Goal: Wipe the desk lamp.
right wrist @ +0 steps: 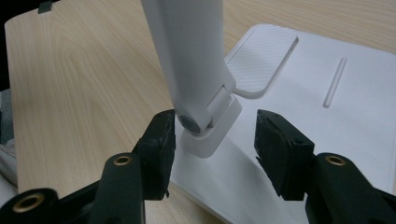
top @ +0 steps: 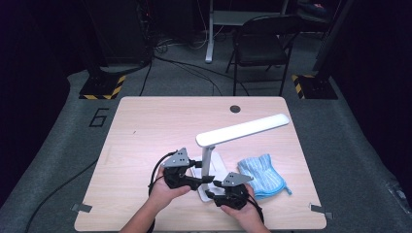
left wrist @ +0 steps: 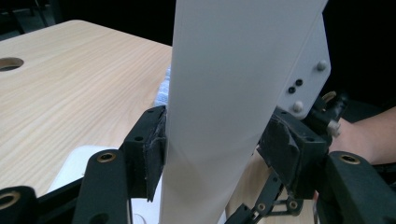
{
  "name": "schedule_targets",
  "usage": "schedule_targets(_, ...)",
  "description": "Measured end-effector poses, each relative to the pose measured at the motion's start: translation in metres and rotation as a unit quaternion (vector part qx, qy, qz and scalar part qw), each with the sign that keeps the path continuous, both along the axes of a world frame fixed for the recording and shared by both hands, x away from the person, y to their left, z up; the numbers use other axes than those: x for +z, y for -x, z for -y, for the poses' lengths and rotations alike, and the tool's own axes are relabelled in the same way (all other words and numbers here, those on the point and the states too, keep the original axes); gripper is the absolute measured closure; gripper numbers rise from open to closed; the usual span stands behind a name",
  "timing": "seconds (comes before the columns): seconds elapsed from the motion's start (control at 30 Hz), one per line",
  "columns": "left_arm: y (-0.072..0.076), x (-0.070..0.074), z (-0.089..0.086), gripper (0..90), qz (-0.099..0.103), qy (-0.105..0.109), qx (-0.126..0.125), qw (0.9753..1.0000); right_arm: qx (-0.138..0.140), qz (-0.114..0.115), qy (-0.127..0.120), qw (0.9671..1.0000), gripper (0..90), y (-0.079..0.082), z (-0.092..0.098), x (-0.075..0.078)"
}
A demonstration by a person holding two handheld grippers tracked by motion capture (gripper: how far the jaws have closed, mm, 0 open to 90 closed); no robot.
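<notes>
Desk lamp (top: pixel 241 130) | we clamp its stem with left hand-held gripper (left wrist: pixel 210 149) | right hand-held gripper (right wrist: pixel 215 135) open around hinge | folding not begun

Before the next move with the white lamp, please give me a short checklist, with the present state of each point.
1. Left tool clamped on the white plastic desk lamp's upright arm: ok.
2. Right tool closed on the lamp's bottom hinge: not ok, open, one pad touching.
3. Flat white lamp base flat on the light wooden table: ok.
4. Folded blue cloth apart from the base: ok.
5. Lamp switched on: cannot tell.
</notes>
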State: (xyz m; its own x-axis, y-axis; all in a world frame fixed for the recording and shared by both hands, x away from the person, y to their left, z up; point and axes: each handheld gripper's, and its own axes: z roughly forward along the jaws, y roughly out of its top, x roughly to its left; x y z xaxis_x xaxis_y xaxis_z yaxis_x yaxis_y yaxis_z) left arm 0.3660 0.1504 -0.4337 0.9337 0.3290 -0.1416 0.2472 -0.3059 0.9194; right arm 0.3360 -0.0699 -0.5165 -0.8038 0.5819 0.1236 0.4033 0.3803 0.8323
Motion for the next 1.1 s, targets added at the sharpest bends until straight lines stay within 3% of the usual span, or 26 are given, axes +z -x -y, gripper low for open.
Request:
schedule_targets(0.17, 0.0, 0.0, 0.0, 40.3, -0.002, 0.0, -0.003, 1.0, -0.003, -0.003, 0.001, 1.0, 50.6, -0.001, -0.003, -0.003)
schedule_targets(0.3, 0.001, 0.0, -0.001, 40.3, 0.0, -0.003, -0.008, 1.0, 0.019, 0.001, 0.01, 0.9998, 55.7, -0.002, -0.001, -0.002)
schedule_targets(0.43, 0.002, 0.0, -0.002, 40.3, -0.001, -0.003, -0.009, 1.0, 0.02, 0.006, 0.001, 0.9998, 59.0, -0.002, -0.001, -0.003)
schedule_targets(0.67, 0.002, 0.0, -0.004, 40.8, -0.002, 0.001, -0.011, 0.9999, 0.034, -0.014, -0.006, 0.9993, 63.0, -0.001, 0.002, -0.002)
schedule_targets(1.1, 0.002, 0.0, -0.01, 47.0, -0.011, 0.003, -0.01, 0.9999, 0.021, -0.022, -0.008, 0.9995, 64.2, -0.003, 0.005, -0.004)
